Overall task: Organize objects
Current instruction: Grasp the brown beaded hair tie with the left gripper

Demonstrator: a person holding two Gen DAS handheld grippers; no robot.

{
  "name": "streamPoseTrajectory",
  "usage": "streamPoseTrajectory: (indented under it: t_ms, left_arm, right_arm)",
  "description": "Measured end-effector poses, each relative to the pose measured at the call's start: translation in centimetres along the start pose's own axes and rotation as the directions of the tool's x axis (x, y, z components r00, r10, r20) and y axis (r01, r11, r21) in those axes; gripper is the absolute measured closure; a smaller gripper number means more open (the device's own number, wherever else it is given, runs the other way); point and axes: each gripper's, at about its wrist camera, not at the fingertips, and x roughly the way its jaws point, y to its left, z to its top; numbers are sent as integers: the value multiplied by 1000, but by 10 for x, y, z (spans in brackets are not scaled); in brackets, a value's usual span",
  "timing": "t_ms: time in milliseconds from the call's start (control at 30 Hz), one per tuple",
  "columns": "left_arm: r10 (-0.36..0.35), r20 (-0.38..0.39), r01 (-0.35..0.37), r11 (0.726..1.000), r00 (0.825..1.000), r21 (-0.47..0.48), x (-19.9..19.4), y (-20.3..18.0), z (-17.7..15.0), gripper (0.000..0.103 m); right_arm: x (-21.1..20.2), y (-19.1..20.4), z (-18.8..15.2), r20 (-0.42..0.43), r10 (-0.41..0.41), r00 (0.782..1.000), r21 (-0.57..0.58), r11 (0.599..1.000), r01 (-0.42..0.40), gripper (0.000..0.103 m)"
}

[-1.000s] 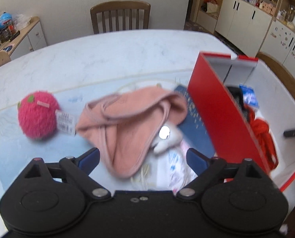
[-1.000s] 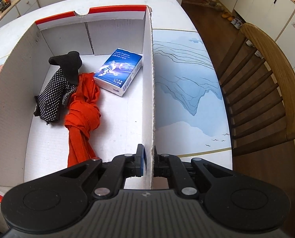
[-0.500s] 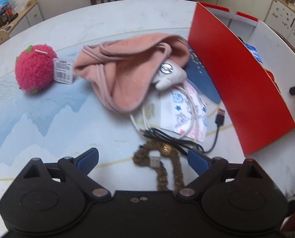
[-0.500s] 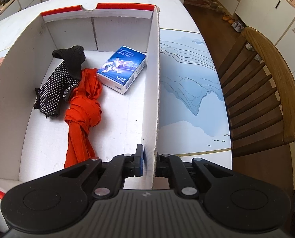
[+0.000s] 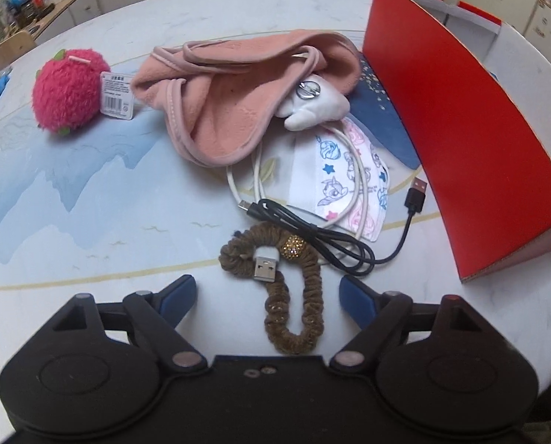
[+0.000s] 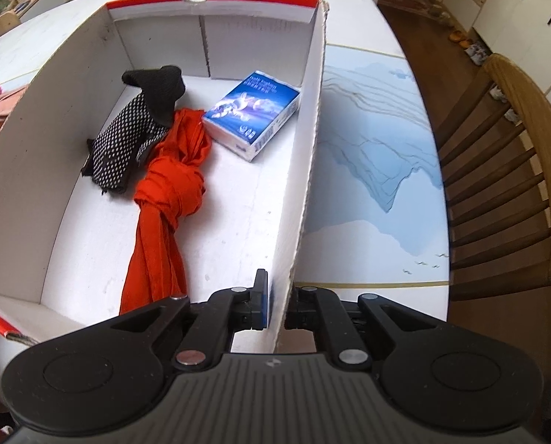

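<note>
Down and back comes the left gripper since a second ago: then it looked at the pink cloth, now a hair tie sits right between its wide-open fingers, nothing held.

Sweeping left to right across the table: a fuzzy pink plush ball with its paper tag, well apart from the rest. Then the pink cloth in a heap, a small white plush poking out from under its edge. Below that, a patterned face mask, a white cable and a black cable looped over one another, the white plug lying on the brown hair tie. Further right, the red outer wall of the box.

Over to the right gripper: fingers clamped on the box's right wall, steadying it. Inside lie a black dotted sock, an orange knotted cloth and a blue tissue pack.

So three items are packed, and I'd judge about seven remain loose. The hair tie looks next in line, though the plug on top could come along with it.
</note>
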Motion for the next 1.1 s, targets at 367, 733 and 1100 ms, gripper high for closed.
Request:
streamPoseTrajectory:
  t_ms: [367, 733, 1100]
  left_arm:
    - [11, 14, -10, 998, 1000, -67, -7, -2, 1, 58]
    - [19, -17, -21, 994, 1000, -112, -16, 1, -3, 90]
    - [29, 33, -24, 990, 999, -137, -62, 9, 5, 91]
  right_arm:
    - [1, -2, -2, 0, 33, 999, -37, 999, -33, 97]
    - [2, -8, -1, 13, 46, 999, -46, 998, -46, 97]
    - [4, -14, 0, 26, 61, 998, -44, 997, -59, 97]
